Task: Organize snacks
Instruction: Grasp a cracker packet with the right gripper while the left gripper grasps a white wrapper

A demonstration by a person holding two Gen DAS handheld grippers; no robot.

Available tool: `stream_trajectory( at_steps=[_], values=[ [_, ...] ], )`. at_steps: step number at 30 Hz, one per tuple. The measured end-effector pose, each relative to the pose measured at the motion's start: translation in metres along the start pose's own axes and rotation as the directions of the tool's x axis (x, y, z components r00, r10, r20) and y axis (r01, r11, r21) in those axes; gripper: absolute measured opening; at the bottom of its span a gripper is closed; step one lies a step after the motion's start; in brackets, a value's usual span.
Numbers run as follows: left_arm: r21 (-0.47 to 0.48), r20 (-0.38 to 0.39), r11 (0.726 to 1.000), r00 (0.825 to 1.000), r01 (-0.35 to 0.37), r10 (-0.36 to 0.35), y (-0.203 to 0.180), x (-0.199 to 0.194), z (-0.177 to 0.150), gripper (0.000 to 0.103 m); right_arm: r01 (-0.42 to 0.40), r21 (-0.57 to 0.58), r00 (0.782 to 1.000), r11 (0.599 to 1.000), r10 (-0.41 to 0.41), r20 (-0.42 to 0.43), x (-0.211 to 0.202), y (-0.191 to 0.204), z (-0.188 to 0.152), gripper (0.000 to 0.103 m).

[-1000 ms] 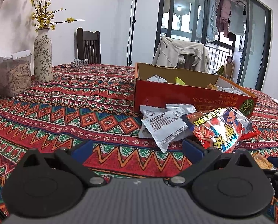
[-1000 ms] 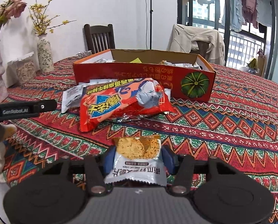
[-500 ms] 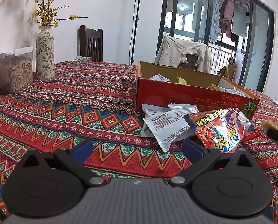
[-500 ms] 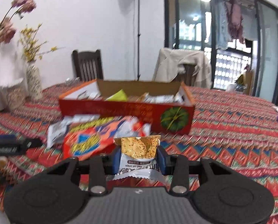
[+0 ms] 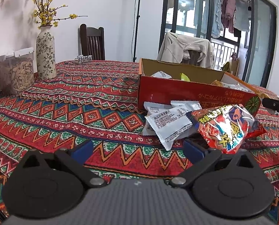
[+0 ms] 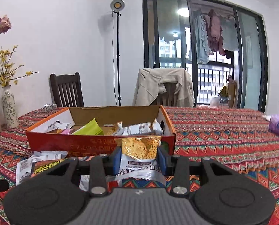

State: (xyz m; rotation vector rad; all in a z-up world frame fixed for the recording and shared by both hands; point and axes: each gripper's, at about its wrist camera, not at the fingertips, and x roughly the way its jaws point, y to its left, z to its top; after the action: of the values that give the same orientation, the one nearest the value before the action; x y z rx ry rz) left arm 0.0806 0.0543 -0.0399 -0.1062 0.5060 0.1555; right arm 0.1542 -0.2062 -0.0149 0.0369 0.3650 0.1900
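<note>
The right claw (image 6: 139, 158) is clenched on a small snack packet (image 6: 139, 151), its blue pads pressing the packet's two sides; the gold-printed top stands up between them and the white lower half hangs back toward the camera. The jaws have just been closing, with the packet between them. Claw and packet are off the bench (image 6: 223, 142), and just ahead of the claw is the red front wall of the open cardboard box (image 6: 68, 144), where other packets already lie — a green one, some white ones.

The step in hand looks like the carry: one snack taken up and on its way to the box. The next move, as I judge it, calls for bringing the packet over the near wall and above a bare spot inside, then letting go. The wall's top edge stands about level with the packet's top in this view, so some more height seems needed first, or the hanging end may catch on it.

The left claw (image 5: 138, 148) is released and holds nothing, low over the patterned cloth. Just ahead of it and to its right lie several white packets (image 5: 168, 124) and a large red bag (image 5: 227, 125) — still outside the box, against its front wall, so more trips seem to remain.
</note>
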Motion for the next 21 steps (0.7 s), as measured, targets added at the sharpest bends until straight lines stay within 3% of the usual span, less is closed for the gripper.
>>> stream_trajectory(
  at_steps=[8,11,21],
  values=[
    [0.073,-0.001,0.996,0.999,0.043,-0.043,-0.004,-0.001,0.020,0.103,0.002,0.041,1.000,0.999,-0.001,-0.013,0.004,-0.008,-0.006,0.039],
    [0.161,-0.015,0.986,0.999,0.034,-0.032,-0.011,0.005,0.032,0.103,0.003,0.053,1.000,0.999,-0.002,-0.017,0.004,-0.010,-0.007,0.039],
    [0.450,-0.105,0.892,0.994,0.026,0.024,-0.053,0.052,0.031,0.103,0.011,0.067,1.000,0.998,-0.010,-0.013,0.002,-0.010,-0.008,0.039]
  ],
)
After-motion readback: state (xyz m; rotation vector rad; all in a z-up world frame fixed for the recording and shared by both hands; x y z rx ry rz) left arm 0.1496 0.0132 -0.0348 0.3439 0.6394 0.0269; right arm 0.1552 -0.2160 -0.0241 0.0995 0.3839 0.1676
